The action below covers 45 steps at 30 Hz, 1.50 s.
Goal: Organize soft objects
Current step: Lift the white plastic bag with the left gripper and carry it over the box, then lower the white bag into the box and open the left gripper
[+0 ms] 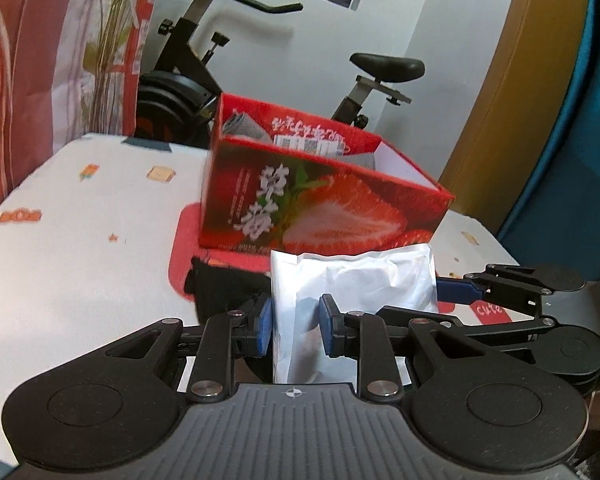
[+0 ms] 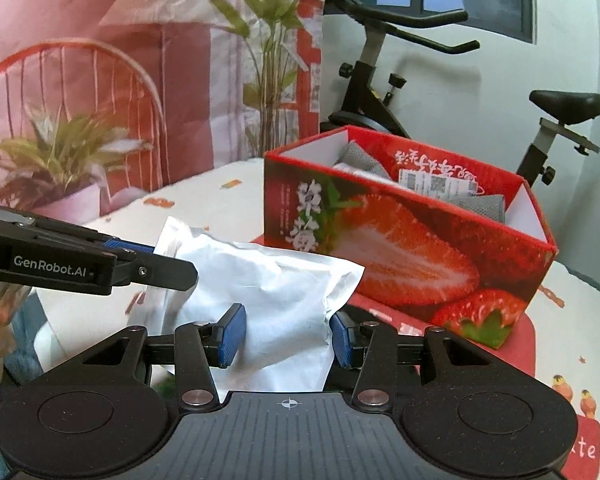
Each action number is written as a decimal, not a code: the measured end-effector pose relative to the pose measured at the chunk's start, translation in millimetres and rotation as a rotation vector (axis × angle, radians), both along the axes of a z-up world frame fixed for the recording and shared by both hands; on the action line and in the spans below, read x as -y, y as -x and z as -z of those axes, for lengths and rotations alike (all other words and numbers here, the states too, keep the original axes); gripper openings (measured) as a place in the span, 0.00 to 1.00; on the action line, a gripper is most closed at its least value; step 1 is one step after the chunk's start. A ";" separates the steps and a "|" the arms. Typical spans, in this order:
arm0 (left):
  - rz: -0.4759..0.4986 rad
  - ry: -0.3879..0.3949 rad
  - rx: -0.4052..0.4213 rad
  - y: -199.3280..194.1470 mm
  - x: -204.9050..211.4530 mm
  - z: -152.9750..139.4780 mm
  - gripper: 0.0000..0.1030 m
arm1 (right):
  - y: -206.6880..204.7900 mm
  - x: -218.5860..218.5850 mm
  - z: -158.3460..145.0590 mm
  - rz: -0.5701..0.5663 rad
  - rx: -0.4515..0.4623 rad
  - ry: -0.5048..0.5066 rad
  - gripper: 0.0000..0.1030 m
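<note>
A soft white packet (image 1: 352, 284) is held up in front of a red strawberry box (image 1: 320, 200). My left gripper (image 1: 295, 326) is shut on the packet's left end. My right gripper (image 2: 286, 336) is shut on its other end; the packet (image 2: 268, 292) bulges between the blue pads. The right gripper's blue-tipped finger also shows in the left wrist view (image 1: 458, 292). The box (image 2: 400, 240) is open at the top and holds grey cloths (image 2: 480, 204) and a labelled packet (image 2: 436, 186). A black cloth item (image 1: 220, 288) lies behind the left gripper.
The box stands on a table with a white patterned cloth (image 1: 80, 240) and a red mat (image 2: 524, 344). An exercise bike (image 1: 188, 80) stands behind the table. A printed curtain (image 2: 140, 80) hangs at left. A yellow panel (image 1: 512, 80) is at right.
</note>
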<state>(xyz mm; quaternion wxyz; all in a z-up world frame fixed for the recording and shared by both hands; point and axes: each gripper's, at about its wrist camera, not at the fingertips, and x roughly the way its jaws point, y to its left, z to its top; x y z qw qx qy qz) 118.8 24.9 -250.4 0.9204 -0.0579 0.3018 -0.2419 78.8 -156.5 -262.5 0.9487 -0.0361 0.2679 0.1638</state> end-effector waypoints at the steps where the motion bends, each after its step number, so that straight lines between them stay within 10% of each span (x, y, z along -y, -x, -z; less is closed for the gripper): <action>1: 0.002 -0.003 0.008 -2.1 0.6 -3.3 0.25 | -2.3 1.1 -3.5 0.000 0.006 -0.004 0.41; 16: 0.035 0.029 0.106 -67.4 22.2 -67.7 0.25 | -69.6 35.5 -67.7 0.012 0.134 -0.002 0.41; 45: 0.026 -0.023 -0.003 -185.9 55.1 -49.8 0.45 | -194.5 80.1 -13.3 0.133 -0.042 -0.081 0.32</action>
